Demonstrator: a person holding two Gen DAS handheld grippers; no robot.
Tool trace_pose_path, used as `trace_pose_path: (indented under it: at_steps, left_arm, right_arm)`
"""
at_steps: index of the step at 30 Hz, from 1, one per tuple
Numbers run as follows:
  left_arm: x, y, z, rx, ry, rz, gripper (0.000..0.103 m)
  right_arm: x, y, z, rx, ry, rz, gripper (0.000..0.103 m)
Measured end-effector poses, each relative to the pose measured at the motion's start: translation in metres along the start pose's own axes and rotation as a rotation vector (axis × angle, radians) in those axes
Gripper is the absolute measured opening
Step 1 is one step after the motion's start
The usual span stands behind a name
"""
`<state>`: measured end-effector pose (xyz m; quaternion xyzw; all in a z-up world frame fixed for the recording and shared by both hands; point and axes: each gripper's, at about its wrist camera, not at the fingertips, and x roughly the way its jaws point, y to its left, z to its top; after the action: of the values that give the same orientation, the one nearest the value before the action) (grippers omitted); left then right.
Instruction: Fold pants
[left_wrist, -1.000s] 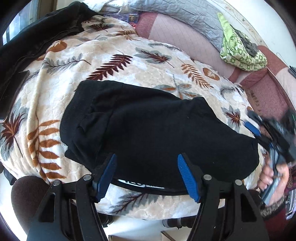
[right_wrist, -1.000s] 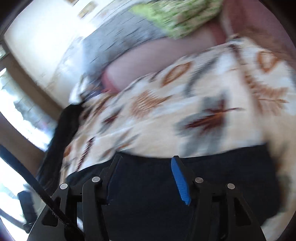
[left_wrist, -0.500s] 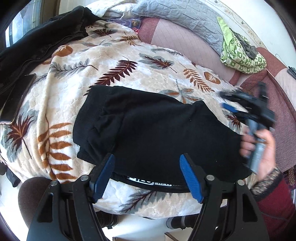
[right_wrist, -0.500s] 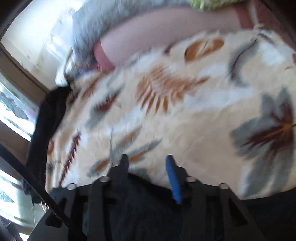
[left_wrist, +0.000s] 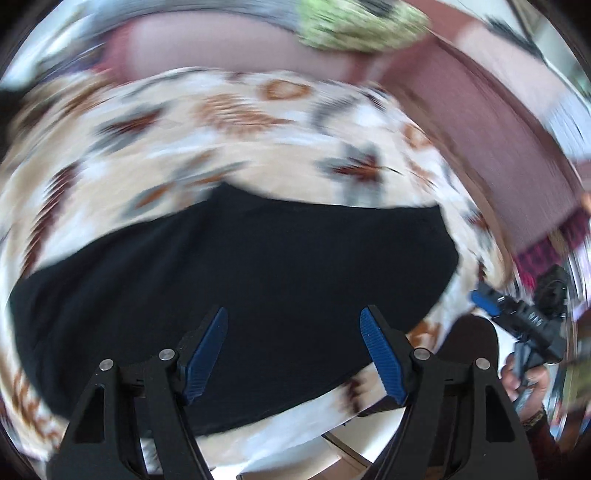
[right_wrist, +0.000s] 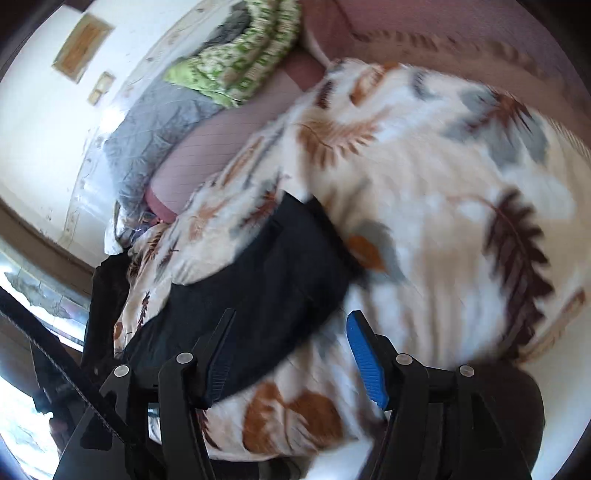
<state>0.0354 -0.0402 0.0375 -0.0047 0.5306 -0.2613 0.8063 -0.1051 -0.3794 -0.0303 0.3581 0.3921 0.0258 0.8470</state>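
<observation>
The black pants (left_wrist: 240, 280) lie folded into a broad dark slab on the leaf-print blanket (left_wrist: 258, 147). My left gripper (left_wrist: 293, 350) hovers open over their near edge, and nothing sits between its blue pads. In the right wrist view the pants (right_wrist: 266, 288) stretch away to the left. My right gripper (right_wrist: 291, 350) hangs over their near end and the blanket (right_wrist: 443, 221). Its jaws are opening and hold nothing. The left wrist view shows the right gripper (left_wrist: 487, 306) off the pants' right end, in a person's hand (left_wrist: 524, 380). Both views are blurred.
A green patterned cloth (right_wrist: 240, 62) and a grey quilt (right_wrist: 159, 122) lie on the pink cushions (right_wrist: 207, 147) behind the blanket. A dark garment (right_wrist: 107, 295) hangs at the left by the window. A dark round seat (left_wrist: 469, 343) stands below the blanket's near edge.
My left gripper has swung right along the pants. My right gripper has pulled back off the pants to their right end, and its jaws stand wider. The pants stay folded in place.
</observation>
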Motion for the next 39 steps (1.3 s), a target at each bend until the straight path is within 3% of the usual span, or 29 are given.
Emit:
trace_pose_path:
  at_steps: [4, 8, 12, 18, 25, 26, 27, 28, 29, 33, 39]
  left_arm:
    - [0.036, -0.060, 0.032, 0.151, 0.054, -0.083, 0.073]
    - [0.077, -0.102, 0.064, 0.195, 0.119, -0.157, 0.073]
    - [0.113, -0.134, 0.089, 0.248, 0.129, -0.129, 0.073]
    - [0.160, -0.153, 0.113, 0.278, 0.170, -0.107, 0.073]
    - [0.210, -0.178, 0.119, 0.379, 0.287, -0.119, 0.073]
    - [0.213, -0.183, 0.115, 0.416, 0.296, -0.098, 0.064]
    - [0.212, -0.188, 0.112, 0.464, 0.274, -0.057, 0.050]
    - [0.209, -0.190, 0.108, 0.503, 0.250, -0.024, 0.034]
    - [0.205, -0.189, 0.108, 0.505, 0.241, -0.033, 0.030]
    - [0.173, -0.164, 0.113, 0.415, 0.172, -0.136, 0.027]
    - [0.121, -0.106, 0.111, 0.246, 0.065, -0.181, 0.027]
  right_arm:
    - [0.012, -0.010, -0.012, 0.046, 0.035, 0.054, 0.065]
    - [0.033, 0.001, -0.011, 0.041, 0.064, 0.105, 0.065]
    - [0.049, 0.002, -0.011, 0.031, 0.084, 0.074, 0.065]
    - [0.053, 0.002, -0.008, -0.010, 0.047, 0.057, 0.065]
    - [0.066, 0.002, 0.006, -0.001, -0.002, 0.078, 0.065]
    - [0.068, 0.004, 0.007, -0.010, -0.016, 0.074, 0.057]
    - [0.069, 0.006, 0.008, -0.019, -0.022, 0.062, 0.036]
    - [0.070, 0.008, 0.010, -0.027, -0.019, 0.053, 0.025]
    - [0.072, 0.010, 0.011, -0.035, -0.010, 0.049, 0.019]
    - [0.064, 0.031, 0.012, -0.116, -0.032, 0.027, 0.013]
    - [0.061, 0.083, 0.007, -0.278, -0.024, 0.029, 0.013]
